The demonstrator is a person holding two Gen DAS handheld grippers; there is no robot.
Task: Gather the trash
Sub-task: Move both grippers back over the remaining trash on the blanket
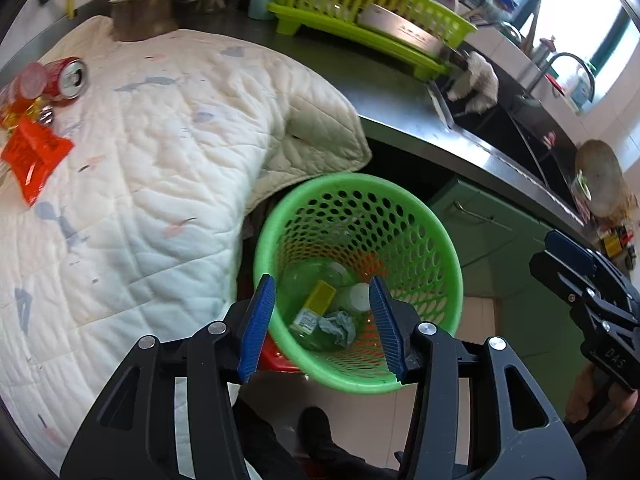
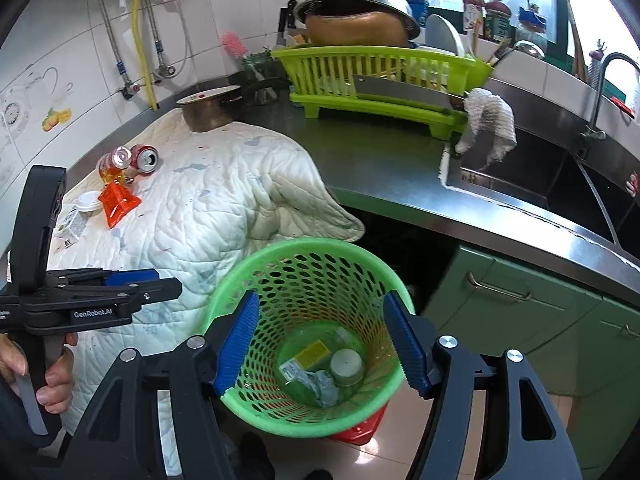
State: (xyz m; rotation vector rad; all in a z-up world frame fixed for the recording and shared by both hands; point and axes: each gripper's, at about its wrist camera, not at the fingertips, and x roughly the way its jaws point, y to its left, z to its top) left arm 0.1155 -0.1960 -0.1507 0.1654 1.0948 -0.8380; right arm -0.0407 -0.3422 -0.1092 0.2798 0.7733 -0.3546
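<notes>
A green perforated basket (image 1: 352, 178) (image 2: 308, 246) stands on the floor below the counter edge. It holds a green plastic bottle, a yellow-labelled carton (image 1: 316, 306), a white cup (image 2: 346, 364) and crumpled paper (image 1: 338, 326). My left gripper (image 1: 321, 280) hangs open above the basket mouth, with nothing between its blue pads. My right gripper (image 2: 323, 296) is open over the same basket, also empty. On the quilt lie a red can (image 1: 68, 78) (image 2: 145, 159), an orange wrapper (image 1: 34, 156) (image 2: 117, 203), a white lid (image 2: 89, 201) and a small carton (image 2: 74, 222).
A white quilt (image 1: 152, 168) covers the counter's left part and droops over its edge. Behind it stand a covered pot (image 2: 210, 114) and a green dish rack (image 2: 380, 76). To the right are the sink (image 2: 520, 176), a draped cloth (image 2: 490, 120) and green cabinet doors (image 2: 520, 308).
</notes>
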